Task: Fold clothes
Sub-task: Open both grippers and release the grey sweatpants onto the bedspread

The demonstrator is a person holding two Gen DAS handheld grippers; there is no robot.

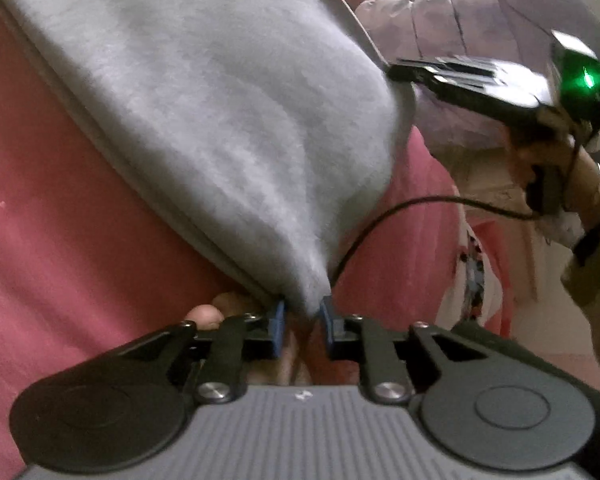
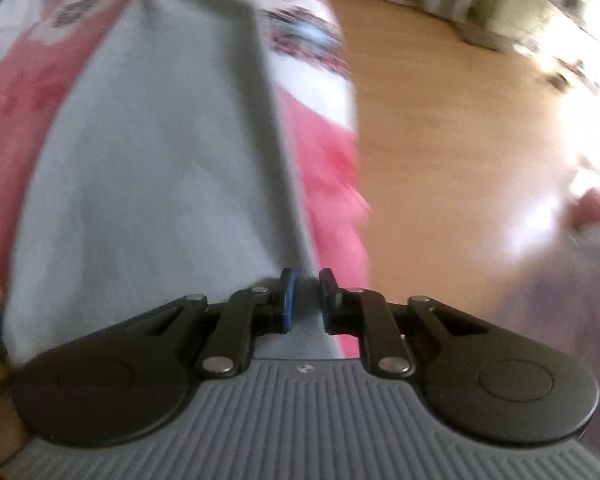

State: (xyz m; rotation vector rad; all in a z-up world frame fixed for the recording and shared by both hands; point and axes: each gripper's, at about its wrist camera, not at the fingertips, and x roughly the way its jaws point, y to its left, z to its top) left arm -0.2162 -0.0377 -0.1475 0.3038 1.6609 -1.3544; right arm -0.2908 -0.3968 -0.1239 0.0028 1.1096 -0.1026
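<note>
Grey garment [image 1: 204, 120] held taut between two grippers above a pink bedspread [image 1: 60, 208].

Left gripper [image 1: 303, 322] pinches a bunched corner in nearly closed blue pads; right gripper [image 2: 305, 300] likewise clamps a flat edge, its pads narrowly parted around the cloth. Both holds look shallow: a sharp tug could slip either corner free, dropping the cloth off the bed's edge onto the wooden floor [image 2: 440, 128].
</note>
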